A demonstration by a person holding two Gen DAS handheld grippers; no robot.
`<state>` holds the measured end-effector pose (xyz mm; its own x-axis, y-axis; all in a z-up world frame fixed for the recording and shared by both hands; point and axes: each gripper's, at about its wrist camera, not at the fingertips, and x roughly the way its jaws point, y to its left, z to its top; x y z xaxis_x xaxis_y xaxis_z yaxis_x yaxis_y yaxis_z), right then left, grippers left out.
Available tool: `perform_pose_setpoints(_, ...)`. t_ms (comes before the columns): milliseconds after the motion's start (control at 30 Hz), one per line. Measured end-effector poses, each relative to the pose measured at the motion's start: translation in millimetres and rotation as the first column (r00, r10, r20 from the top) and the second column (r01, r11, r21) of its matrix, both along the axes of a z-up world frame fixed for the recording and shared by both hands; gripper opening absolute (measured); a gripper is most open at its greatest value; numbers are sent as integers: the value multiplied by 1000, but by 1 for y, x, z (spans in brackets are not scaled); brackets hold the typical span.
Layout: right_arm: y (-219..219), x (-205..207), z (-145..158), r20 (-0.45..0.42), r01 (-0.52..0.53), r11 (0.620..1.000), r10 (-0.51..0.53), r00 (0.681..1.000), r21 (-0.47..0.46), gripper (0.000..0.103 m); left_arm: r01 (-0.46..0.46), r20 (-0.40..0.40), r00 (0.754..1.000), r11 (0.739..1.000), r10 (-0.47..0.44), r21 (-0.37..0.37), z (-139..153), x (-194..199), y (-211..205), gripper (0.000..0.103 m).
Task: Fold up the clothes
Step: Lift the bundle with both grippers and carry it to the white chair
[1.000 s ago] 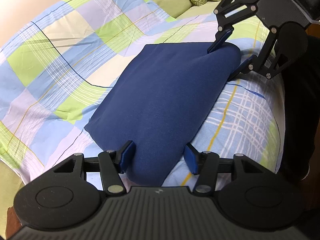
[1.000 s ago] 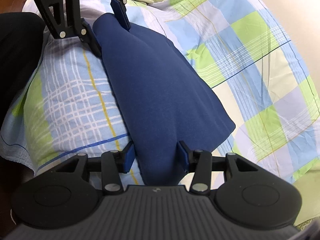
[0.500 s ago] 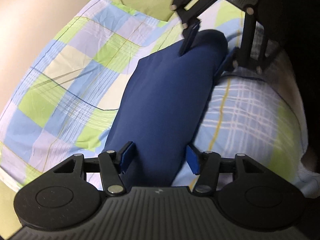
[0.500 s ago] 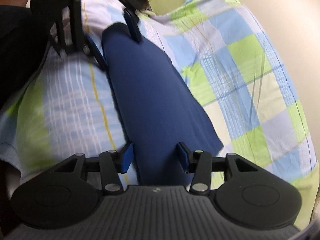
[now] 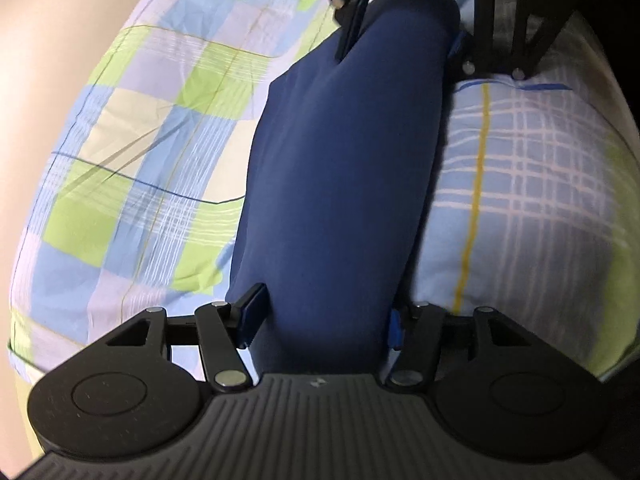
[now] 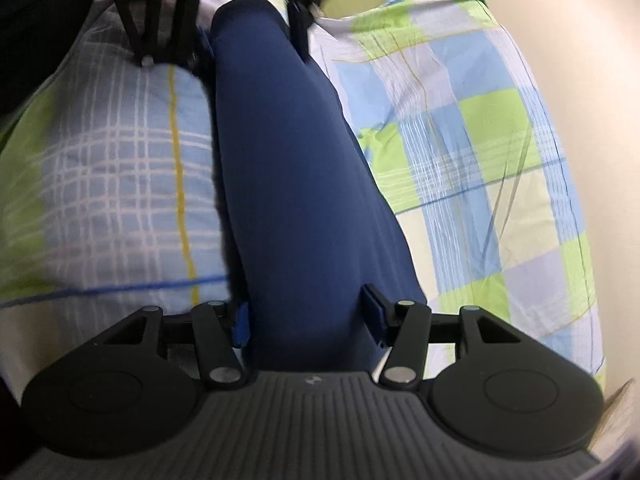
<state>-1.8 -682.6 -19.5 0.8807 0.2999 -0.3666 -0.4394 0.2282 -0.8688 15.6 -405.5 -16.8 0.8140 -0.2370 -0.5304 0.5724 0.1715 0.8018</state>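
navy garment (image 5: 340, 184) spanning left gripper (image 5: 324, 322) to right gripper (image 6: 310, 316), on checked bedsheet (image 5: 132, 168)

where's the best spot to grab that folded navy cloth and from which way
Judging by its shape, the two narrow ends. The navy cloth is a long thick bundle lying on the checked bedsheet, so take one end in each claw, coming in along its length with fingers straddling its width. The left claw and right claw already bracket opposite ends this way, which should keep the fold together.
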Motion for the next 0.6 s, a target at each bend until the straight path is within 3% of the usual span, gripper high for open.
perform_pose_setpoints(200, 3, 5, -1, -15, -20, 1000, 19, 1000, -24, 49, 18, -25, 1000, 999, -17, 51, -2, 6, -5, 59)
perform_pose_setpoints(300, 6, 8, -1, -28, -18, 999, 17, 999, -33, 48, 17, -76, 997, 994, -9, 112, 0, 14, -14, 50)
perform_pose_setpoints(367, 5, 9, 6, -45, -19, 999, 18, 999, -27, 40, 25, -84, 996, 988, -13, 149, 0, 13, -17, 43)
perform_pose_setpoints(467, 4, 10, 16, -69, -21, 1000, 19, 997, -19, 30, 58, -53, 997, 981, -49, 186, 6, 2, -12, 40)
perform_pose_setpoints(600, -4, -11, 42, -54, -41, 999, 42, 998, 19, 28, 98, 19, 995, 977, -103, 187, 43, -33, 2, 40)
